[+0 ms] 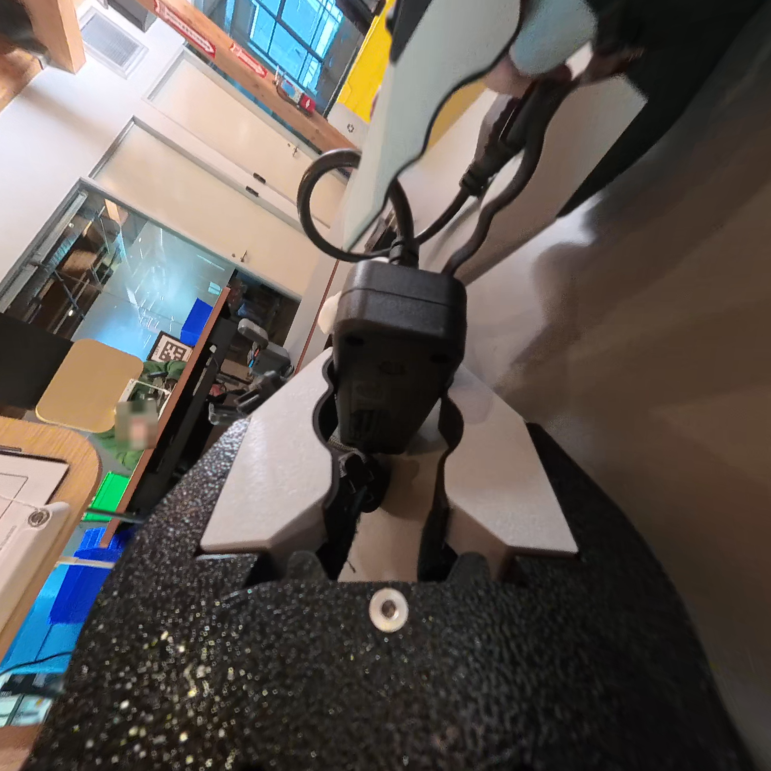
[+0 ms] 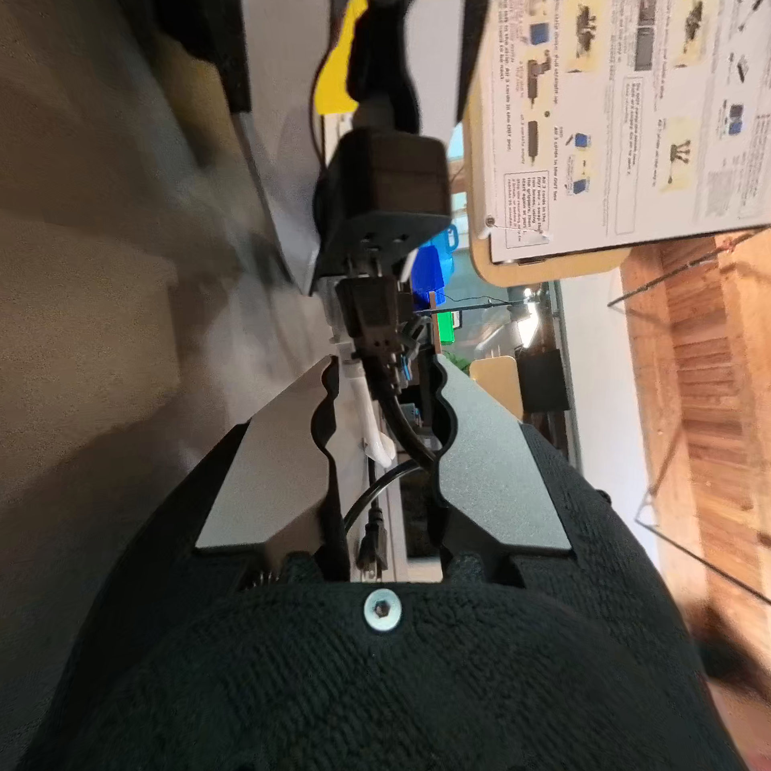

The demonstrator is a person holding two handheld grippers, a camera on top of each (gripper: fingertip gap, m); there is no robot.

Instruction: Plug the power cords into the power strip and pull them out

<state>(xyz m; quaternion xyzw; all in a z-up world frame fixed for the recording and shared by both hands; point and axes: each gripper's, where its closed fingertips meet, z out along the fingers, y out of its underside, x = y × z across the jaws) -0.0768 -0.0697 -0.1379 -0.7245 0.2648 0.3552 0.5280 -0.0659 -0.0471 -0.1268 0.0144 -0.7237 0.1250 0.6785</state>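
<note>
While my left gripper (image 1: 390, 400) pinches the black power strip (image 1: 396, 346) at one end, my right gripper (image 2: 386, 400) stands spread around a black plug (image 2: 369, 313) whose prongs sit partly in the strip's outlets.

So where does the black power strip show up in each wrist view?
Left wrist view: the black plastic power strip sits centre frame, its near end clamped between the left gripper's grey fingers.
Right wrist view: the same strip is upper centre, ahead of the open right gripper, with a black plug partly seated in it.
Shared landmark: the yellow panel behind the strip.
</note>
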